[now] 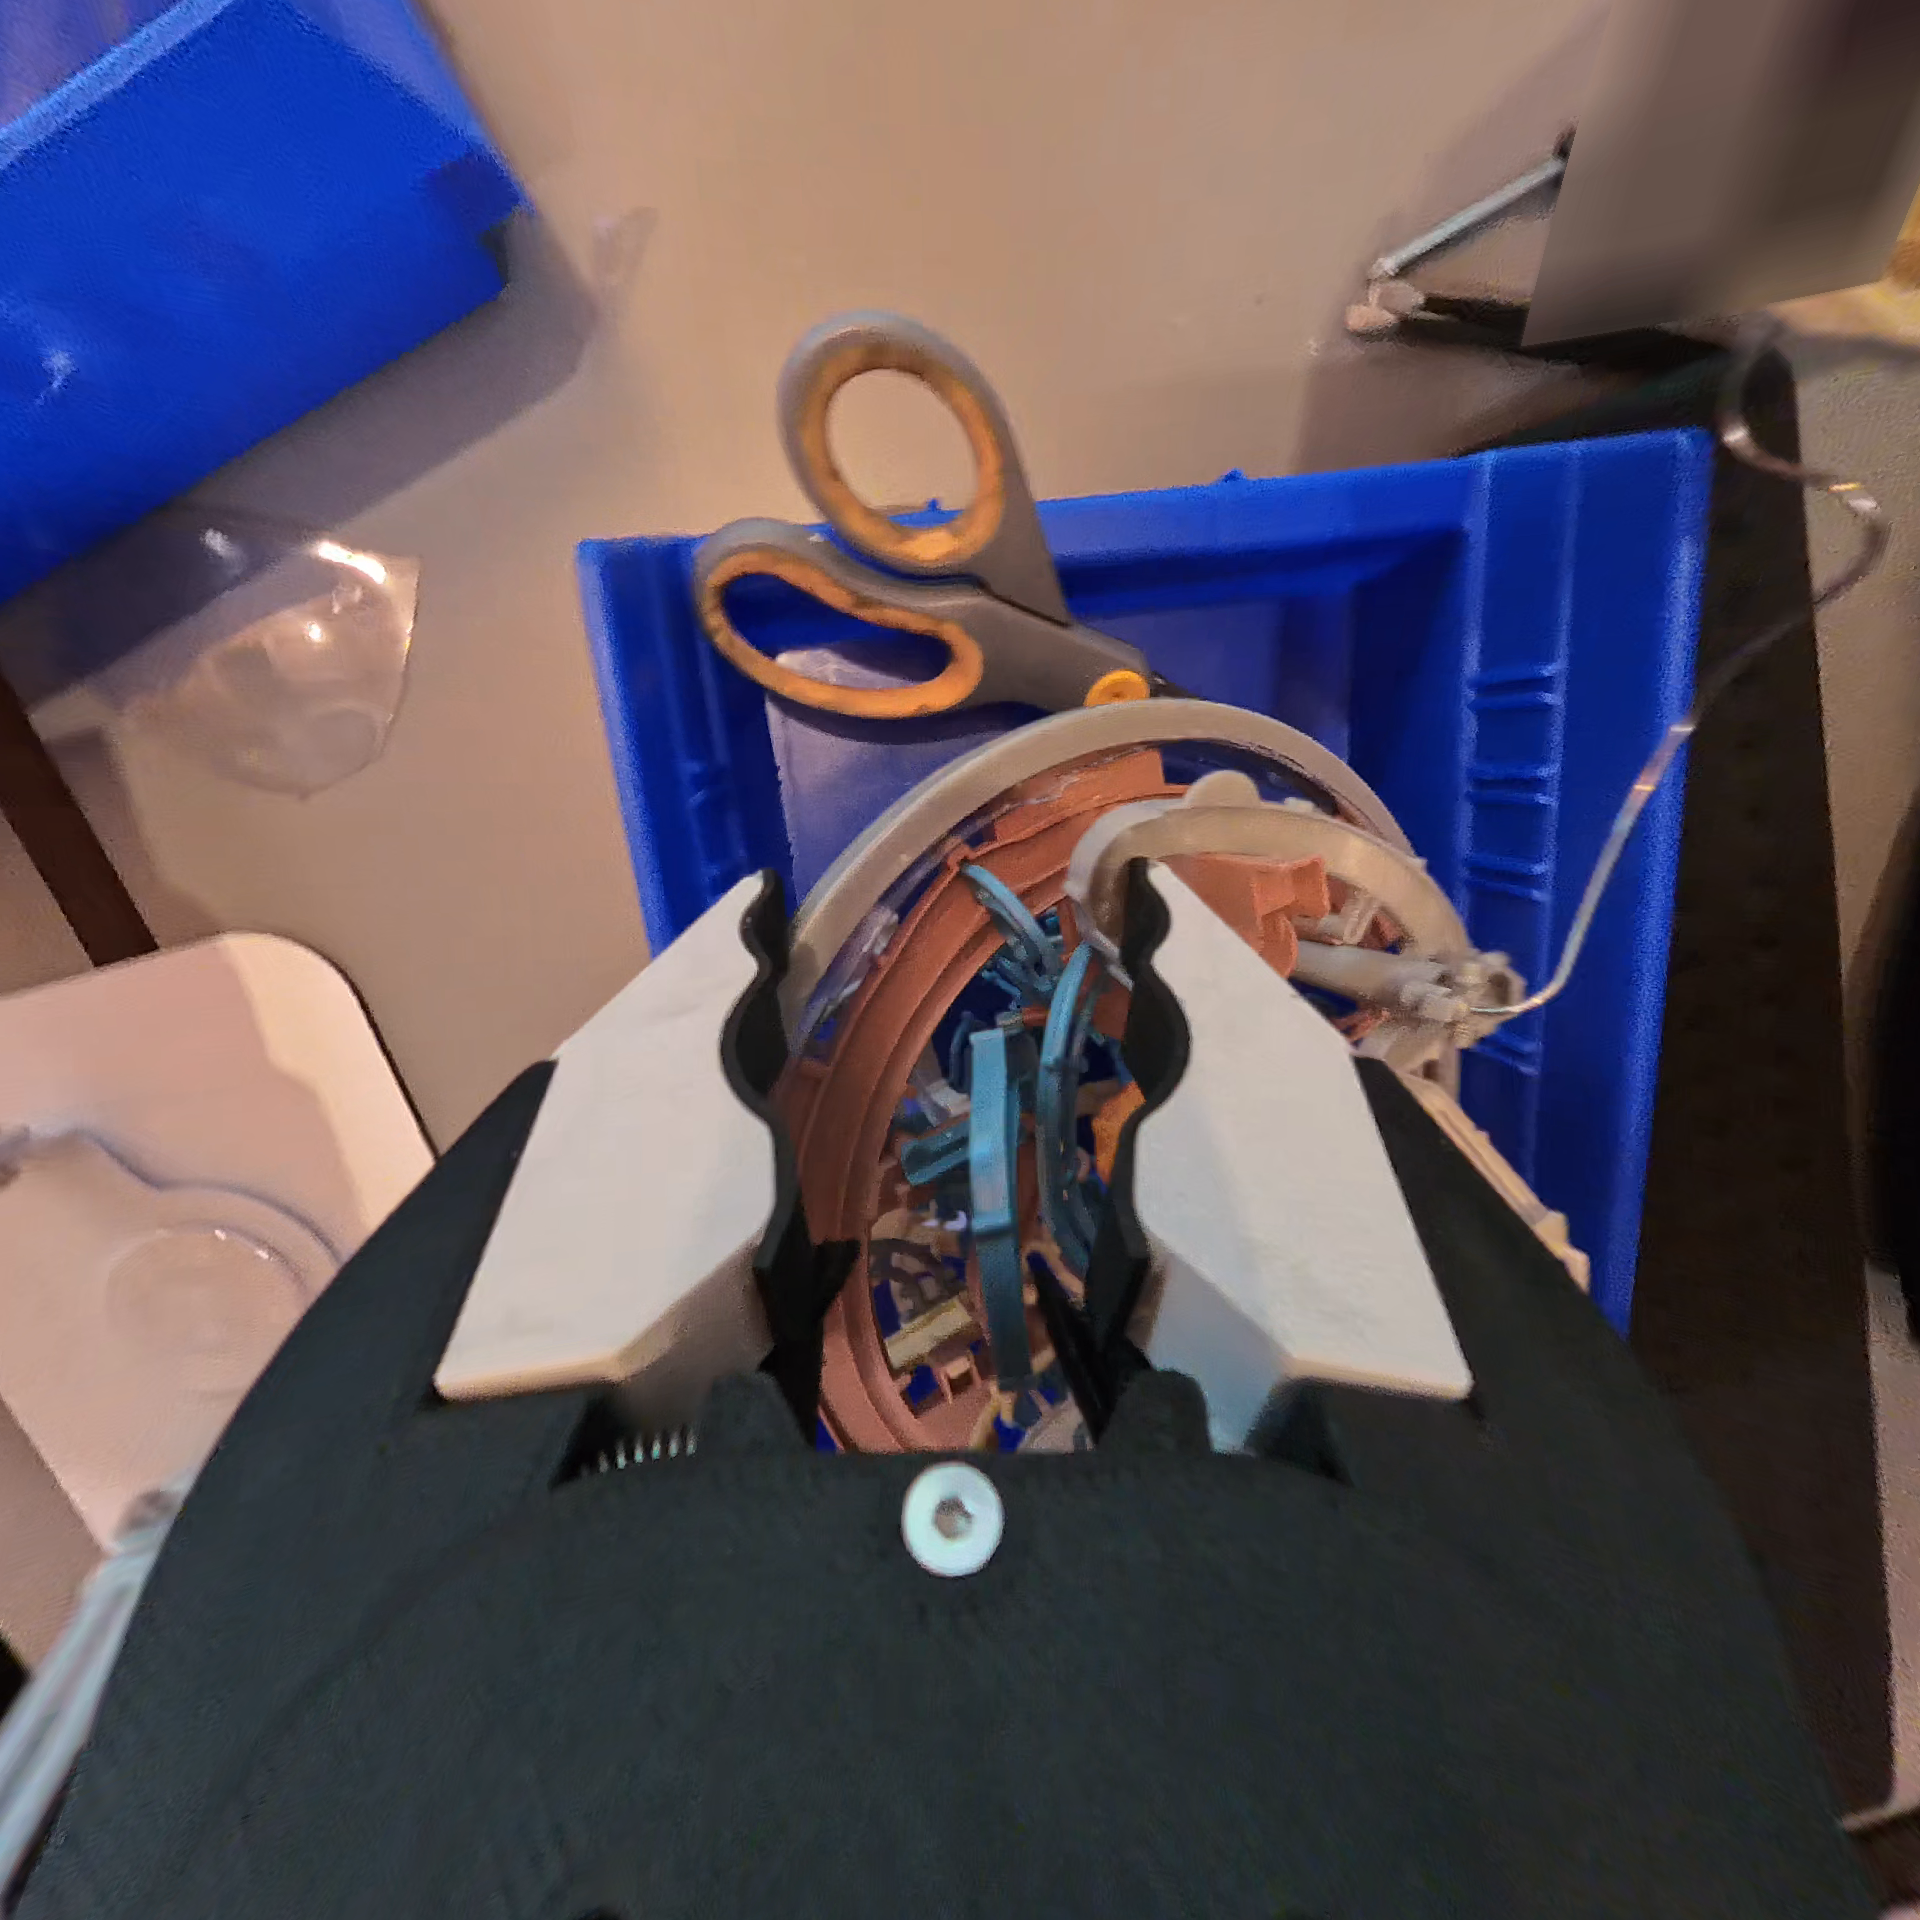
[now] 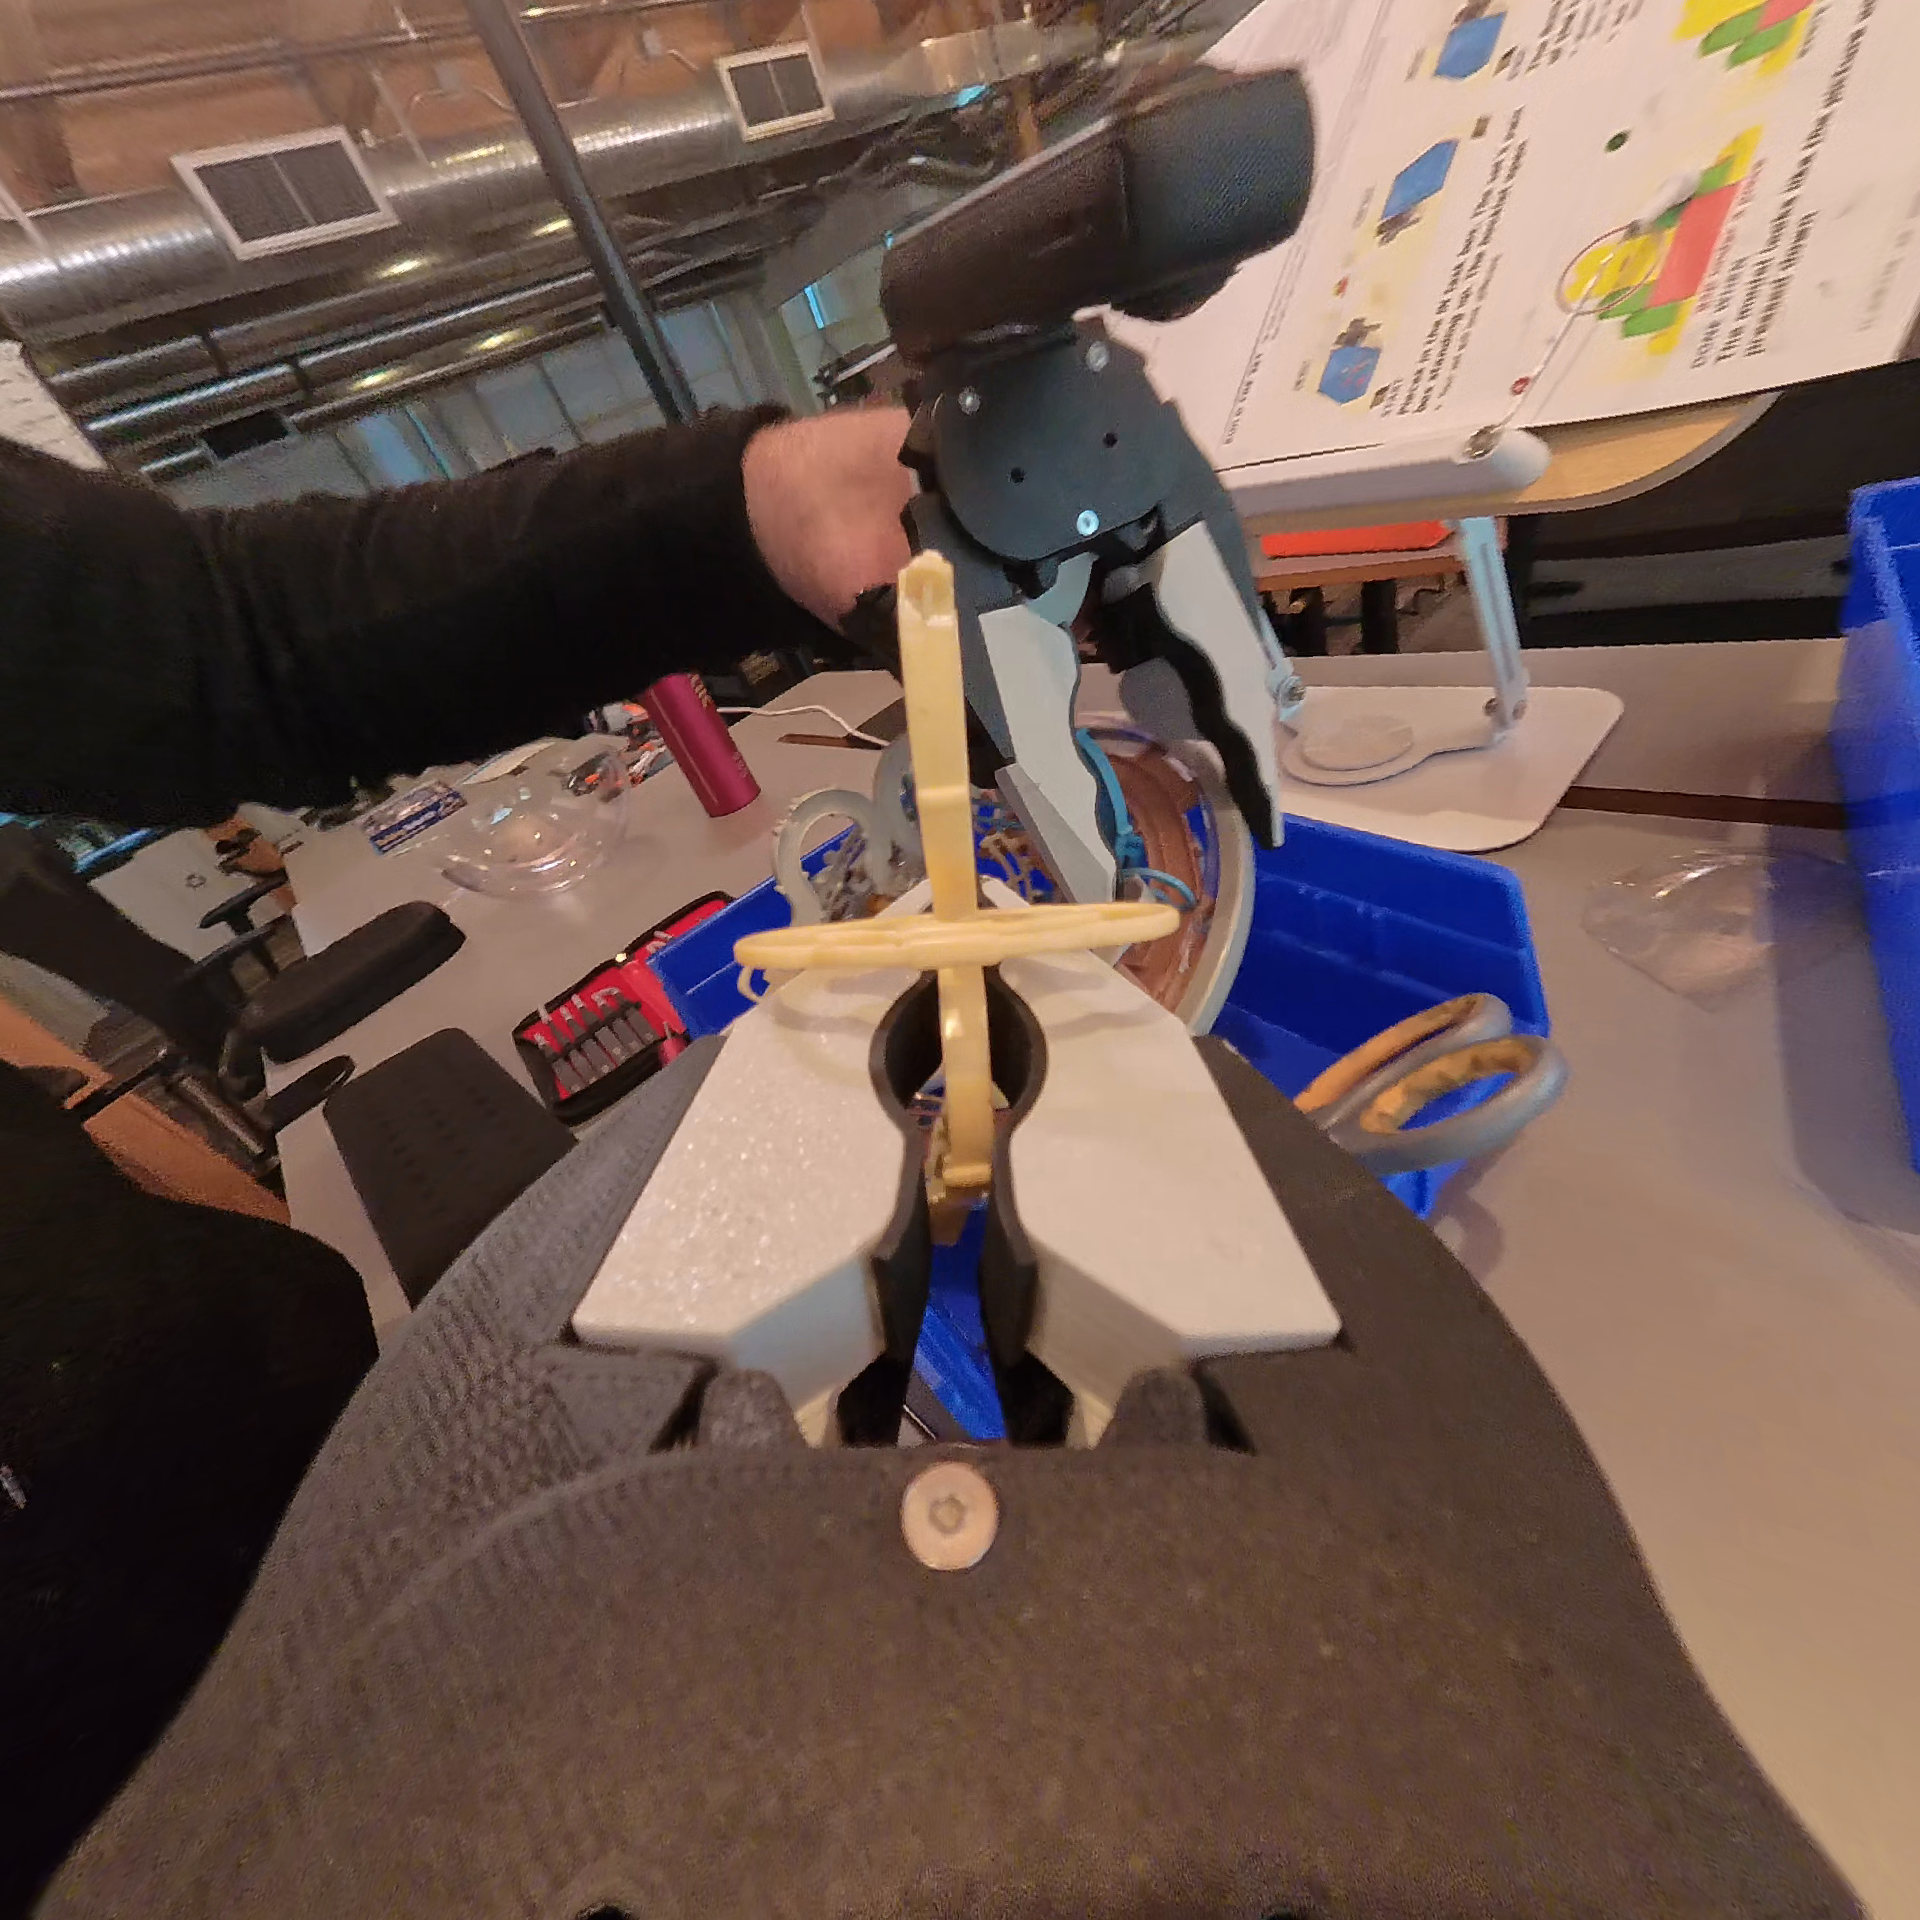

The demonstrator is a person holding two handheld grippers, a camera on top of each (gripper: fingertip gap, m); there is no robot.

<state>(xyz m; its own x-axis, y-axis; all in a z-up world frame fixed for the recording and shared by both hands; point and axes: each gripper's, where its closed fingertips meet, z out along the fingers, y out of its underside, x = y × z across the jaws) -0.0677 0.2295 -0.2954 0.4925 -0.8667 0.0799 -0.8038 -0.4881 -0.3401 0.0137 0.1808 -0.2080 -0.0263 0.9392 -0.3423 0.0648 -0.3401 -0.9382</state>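
My left gripper [image 1: 956, 894] is open. Its fingers straddle a round assembly [image 1: 862, 1039] of brown rings, blue arcs and a grey outer ring that stands on edge in a blue bin [image 1: 1507, 675]. In the right wrist view, a hand in a black sleeve holds this gripper [image 2: 1184, 852] over the same assembly [image 2: 1174, 790] and bin [image 2: 1382, 935]. My right gripper [image 2: 961, 997] is shut on a cream cross-shaped plastic piece [image 2: 940, 748], held upright just in front of the bin. Grey and orange scissors [image 1: 904, 582] lean on the bin's rim and also show in the right wrist view [image 2: 1434, 1091].
A second blue bin [image 1: 208, 260] stands nearby [image 2: 1881, 779]. Clear plastic domes [image 1: 301, 665] [image 2: 540, 821] lie on the table. There is a white stand base [image 2: 1455, 748] with a printed sheet [image 2: 1558, 208], a magenta cylinder [image 2: 701, 743], a red tool case [image 2: 608, 1018] and chairs [image 2: 343, 966] at the left.
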